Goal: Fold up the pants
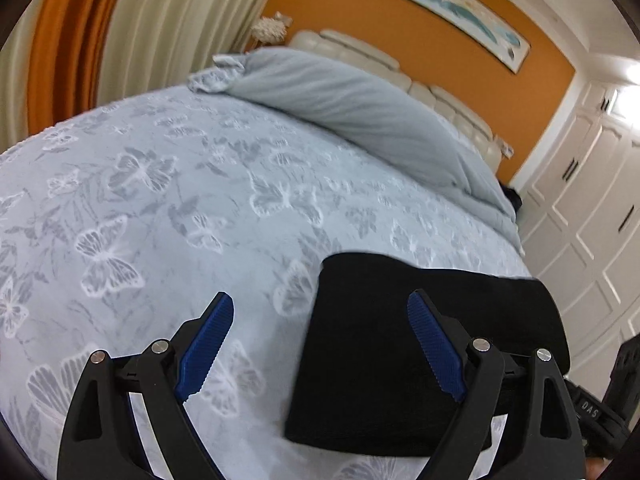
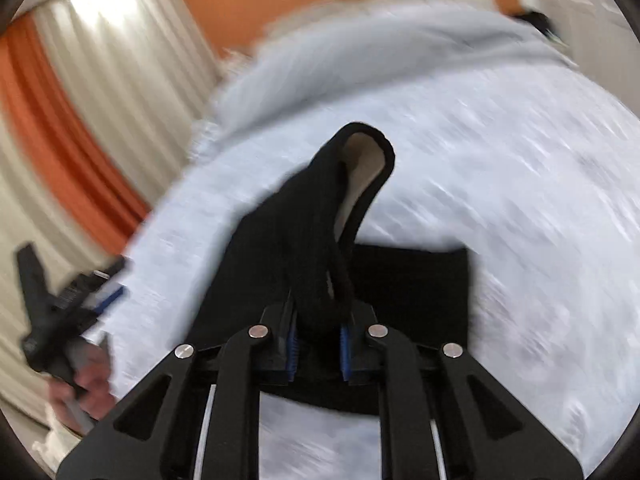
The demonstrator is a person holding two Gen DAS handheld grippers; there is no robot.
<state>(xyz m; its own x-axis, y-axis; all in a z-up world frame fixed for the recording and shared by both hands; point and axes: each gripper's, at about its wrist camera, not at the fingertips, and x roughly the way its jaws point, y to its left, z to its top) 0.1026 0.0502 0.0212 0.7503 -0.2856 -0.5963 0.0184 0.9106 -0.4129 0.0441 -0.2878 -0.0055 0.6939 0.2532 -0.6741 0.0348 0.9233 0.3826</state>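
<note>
Pants (image 2: pixel 320 248), black, lie partly folded near the front edge of a bed (image 1: pixel 180 200), with one bunched section lifted off the surface. In the right wrist view, the right claw (image 2: pixel 319 346) is closed tight on that raised bunch, its blue-padded fingers (image 2: pixel 291 354) pressing the fabric from both sides; the cloth loops upward and shows a pale lining at the top. Below and behind it, the remaining black fabric rests flat on the bedspread. At the left edge of this blurred view, a hand (image 2: pixel 86 384) holds the other tool. In the left wrist view, the left claw (image 1: pixel 320 312) is spread wide and holds nothing, hovering above the bed, its right finger over the near left part of the folded black pants (image 1: pixel 400 340). Farther back, a pale blue butterfly-patterned bedspread (image 1: pixel 160 152) covers the bed, then a grey pillow (image 1: pixel 352 108), a cream padded headboard (image 1: pixel 360 48), an orange wall (image 1: pixel 340 4) with a framed picture (image 1: pixel 452 8), curtains (image 1: pixel 160 20) at left, and white cabinet doors (image 1: pixel 592 200) at right.
</note>
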